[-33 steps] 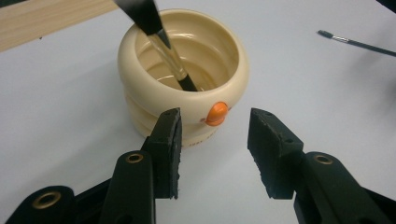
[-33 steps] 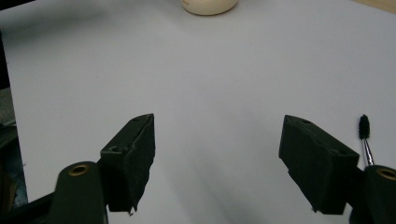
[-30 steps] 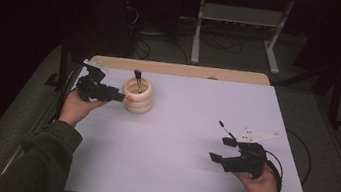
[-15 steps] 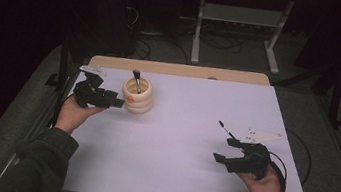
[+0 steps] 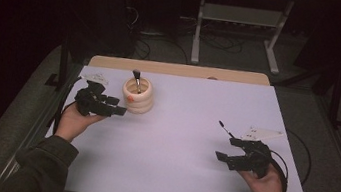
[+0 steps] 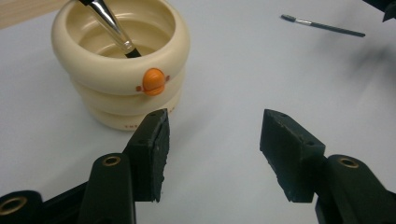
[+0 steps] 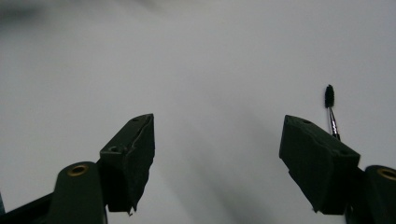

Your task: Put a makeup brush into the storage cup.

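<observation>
Cream-coloured and ringed like three stacked hoops, the holder (image 5: 137, 96) stands on the white counter (image 5: 187, 144) just beyond the left tongs (image 5: 117, 108), near but not touching them. In the left gripper view the holder (image 6: 120, 65) sits above the left-hand jaw, with a small orange knob (image 6: 154, 80) on its middle ring facing the camera. One brush (image 5: 136, 79) leans inside it, its metal ferrule and dark handle (image 6: 109, 27) slanting down into the hollow.

The left tongs (image 6: 212, 140) stand apart with nothing but bare counter between the pads; their jaws have just been opening. The hand (image 5: 74, 122) that carries them rests at the counter's near left edge.

A second brush (image 5: 227, 129), thin and dark, lies flat on the counter well away from the holder, just beyond the right tongs (image 5: 224, 149). In the right gripper view its bristled tip (image 7: 329, 96) rises above the right-hand jaw, while the lower part of its handle is hidden behind that jaw. The same brush shows far off in the left gripper view (image 6: 322, 26).

The right tongs (image 7: 217, 154) are also apart, with only blank counter between them. The right hand (image 5: 265, 182) holds them low over the surface near the counter's right side, and a black cable (image 5: 301, 160) loops out behind it.
</observation>
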Motion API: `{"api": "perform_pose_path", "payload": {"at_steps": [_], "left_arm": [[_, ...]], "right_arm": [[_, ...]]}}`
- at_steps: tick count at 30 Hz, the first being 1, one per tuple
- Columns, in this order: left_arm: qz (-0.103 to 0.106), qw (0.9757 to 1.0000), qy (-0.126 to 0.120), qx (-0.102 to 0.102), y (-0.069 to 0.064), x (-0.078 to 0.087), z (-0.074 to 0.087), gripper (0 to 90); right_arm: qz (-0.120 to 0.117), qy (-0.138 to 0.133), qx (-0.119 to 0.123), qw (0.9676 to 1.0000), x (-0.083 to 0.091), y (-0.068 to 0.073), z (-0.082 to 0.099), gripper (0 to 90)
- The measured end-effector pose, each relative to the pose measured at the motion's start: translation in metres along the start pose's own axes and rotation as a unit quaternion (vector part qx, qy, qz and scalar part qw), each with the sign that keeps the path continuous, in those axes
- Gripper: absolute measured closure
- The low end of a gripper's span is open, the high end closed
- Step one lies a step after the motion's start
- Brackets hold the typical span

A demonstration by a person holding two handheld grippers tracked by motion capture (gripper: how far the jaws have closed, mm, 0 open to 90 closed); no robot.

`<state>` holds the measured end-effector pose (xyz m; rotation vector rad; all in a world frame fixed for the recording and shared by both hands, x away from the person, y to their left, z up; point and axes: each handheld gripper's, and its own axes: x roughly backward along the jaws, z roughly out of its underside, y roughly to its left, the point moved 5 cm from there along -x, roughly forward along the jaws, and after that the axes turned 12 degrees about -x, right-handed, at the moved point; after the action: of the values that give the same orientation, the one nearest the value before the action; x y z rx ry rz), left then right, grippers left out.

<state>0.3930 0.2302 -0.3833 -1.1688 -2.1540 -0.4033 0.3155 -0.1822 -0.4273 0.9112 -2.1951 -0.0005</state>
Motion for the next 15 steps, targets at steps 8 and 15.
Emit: {"api": "perform_pose_path", "payload": {"at_steps": [8, 15], "left_arm": [[0.006, 0.9999, 0.0, -0.009, -0.016, -0.004, 0.003, 41.0], [0.008, 0.9998, -0.013, -0.016, -0.028, 0.002, 0.005, 40.9]], "right_arm": [[0.029, 0.011, -0.013, 0.9994, 0.004, -0.006, 0.0, 28.2], [0.05, 0.015, -0.024, 0.9983, 0.008, -0.02, -0.002, 30.2]]}}
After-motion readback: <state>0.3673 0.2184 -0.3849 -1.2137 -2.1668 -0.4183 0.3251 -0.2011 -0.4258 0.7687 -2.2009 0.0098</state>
